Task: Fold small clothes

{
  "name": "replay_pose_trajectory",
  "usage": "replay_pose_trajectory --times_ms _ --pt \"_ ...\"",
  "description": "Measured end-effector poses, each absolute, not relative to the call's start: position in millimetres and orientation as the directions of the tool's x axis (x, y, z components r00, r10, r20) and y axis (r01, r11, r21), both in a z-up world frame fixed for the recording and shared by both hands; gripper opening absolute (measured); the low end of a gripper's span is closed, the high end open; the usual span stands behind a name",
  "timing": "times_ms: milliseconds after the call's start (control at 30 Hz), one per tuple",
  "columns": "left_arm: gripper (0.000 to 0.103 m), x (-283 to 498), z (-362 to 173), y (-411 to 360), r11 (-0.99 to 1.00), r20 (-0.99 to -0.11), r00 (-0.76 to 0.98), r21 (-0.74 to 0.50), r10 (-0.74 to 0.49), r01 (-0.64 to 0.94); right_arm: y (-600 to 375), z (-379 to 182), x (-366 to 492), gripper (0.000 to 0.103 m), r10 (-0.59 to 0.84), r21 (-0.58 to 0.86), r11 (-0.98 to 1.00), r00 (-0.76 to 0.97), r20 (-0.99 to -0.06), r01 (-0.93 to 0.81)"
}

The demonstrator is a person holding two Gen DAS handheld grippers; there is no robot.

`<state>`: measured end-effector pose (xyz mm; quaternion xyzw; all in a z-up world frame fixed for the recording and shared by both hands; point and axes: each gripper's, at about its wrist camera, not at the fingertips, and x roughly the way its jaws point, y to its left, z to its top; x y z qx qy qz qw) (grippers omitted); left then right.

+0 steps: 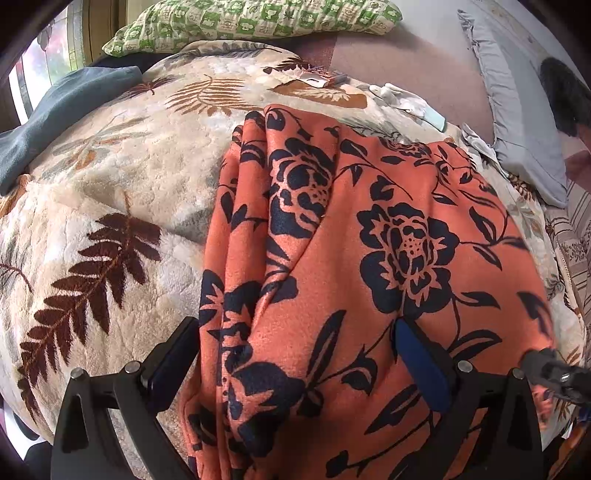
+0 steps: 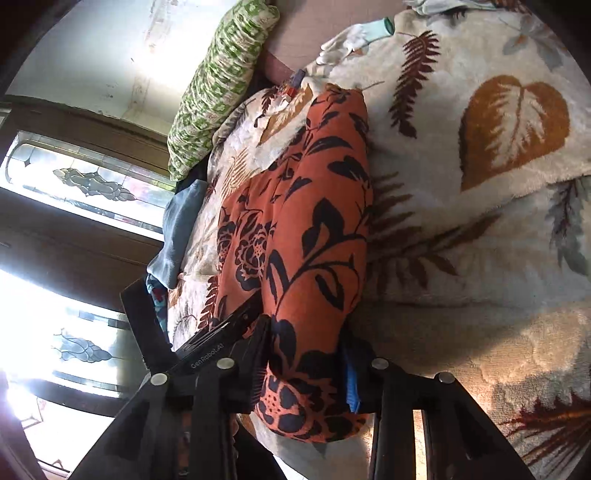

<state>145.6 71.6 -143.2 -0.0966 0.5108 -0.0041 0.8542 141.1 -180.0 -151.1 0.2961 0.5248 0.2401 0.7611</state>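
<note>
Right gripper (image 2: 308,373) clamps folded orange garment (image 2: 317,236); fabric runs toward 12 o'clock over leaf blanket (image 2: 480,206). Green pillow (image 2: 218,88) at 11 o'clock.

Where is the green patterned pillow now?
In the left wrist view, the green pillow lies top centre, beyond the leaf blanket, behind the orange floral garment.

Left wrist view being aimed steeply down, close over garment (image 1: 332,258) on blanket (image 1: 110,184), pillow (image 1: 251,18) being seen far off. Right wrist view being rolled sideways, pressed near same garment (image 2: 314,229), window (image 2: 74,177) at left. Garment, blanket (image 2: 480,221), pillow (image 2: 221,85) being shared by both.
</note>
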Motion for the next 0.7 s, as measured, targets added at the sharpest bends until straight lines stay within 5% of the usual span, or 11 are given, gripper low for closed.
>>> replay_pose_trajectory --times_ms 100,200,233,267,300,700 --pt "0.103 144.1 -141.9 70.3 0.985 -0.869 0.486 -0.154 -0.096 -0.081 -180.4 -194.2 147.4 0.033 0.595 0.624 0.780 0.251 -0.763 0.049" --pt "0.103 146.0 -143.4 70.8 0.982 -0.871 0.481 -0.168 -0.106 -0.089 -183.7 -183.1 141.7 0.039 0.627 0.659 0.752 0.284 -0.726 0.025" --pt "0.103 145.8 -142.6 70.0 0.983 -0.871 0.482 -0.162 -0.101 -0.088 -183.2 -178.1 141.3 0.047 0.621 0.653 0.758 0.287 -0.729 0.018" --pt "0.103 145.6 -142.5 69.6 0.983 -0.870 0.483 -0.161 -0.099 -0.088 -182.6 -174.2 141.7 0.065 0.618 0.646 0.763 0.281 -0.734 0.009" --pt "0.103 145.5 -142.8 69.8 0.982 -0.869 0.485 -0.164 -0.102 -0.088 -182.1 -169.0 142.2 0.067 0.616 0.643 0.766 0.285 -0.734 -0.001" --pt "0.103 145.7 -143.8 71.3 0.983 -0.867 0.487 -0.168 -0.108 -0.081 -188.8 -142.3 216.0 0.069 0.576 0.630 0.777 0.407 -0.708 -0.003"
